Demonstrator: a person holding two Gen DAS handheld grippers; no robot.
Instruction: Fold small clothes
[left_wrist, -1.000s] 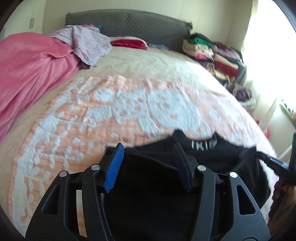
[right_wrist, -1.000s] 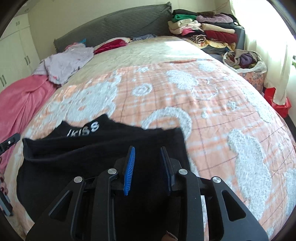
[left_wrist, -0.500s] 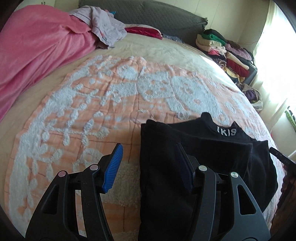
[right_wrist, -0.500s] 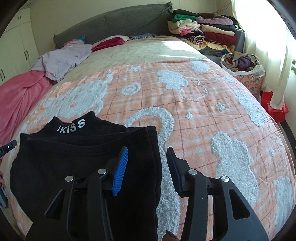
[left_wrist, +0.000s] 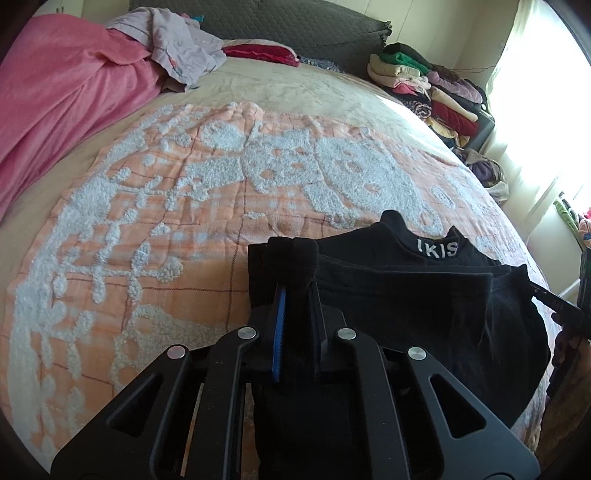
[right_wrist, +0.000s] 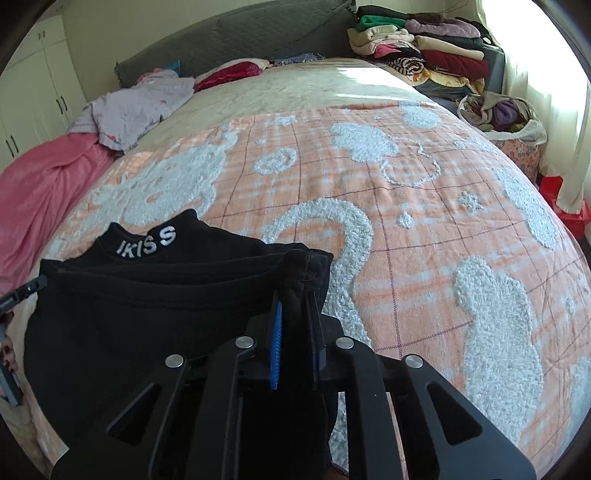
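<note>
A small black garment (left_wrist: 406, 295) with white collar lettering lies on the orange and white blanket (left_wrist: 184, 206) at the bed's near edge. My left gripper (left_wrist: 297, 291) is shut on the garment's left corner, with cloth bunched between the blue pads. In the right wrist view the same garment (right_wrist: 147, 302) lies at the lower left. My right gripper (right_wrist: 295, 306) is shut on its right corner. Each gripper's tip shows at the edge of the other view.
A pink blanket (left_wrist: 62, 96) and a lilac garment (left_wrist: 177, 48) lie at the far left. Stacks of folded clothes (right_wrist: 424, 48) stand at the far right beside the grey headboard (right_wrist: 240, 33). A bag of clothes (right_wrist: 506, 114) sits off the bed's right side.
Both grippers were open over the garment and slid out to its side corners. Both have now closed on the cloth.
</note>
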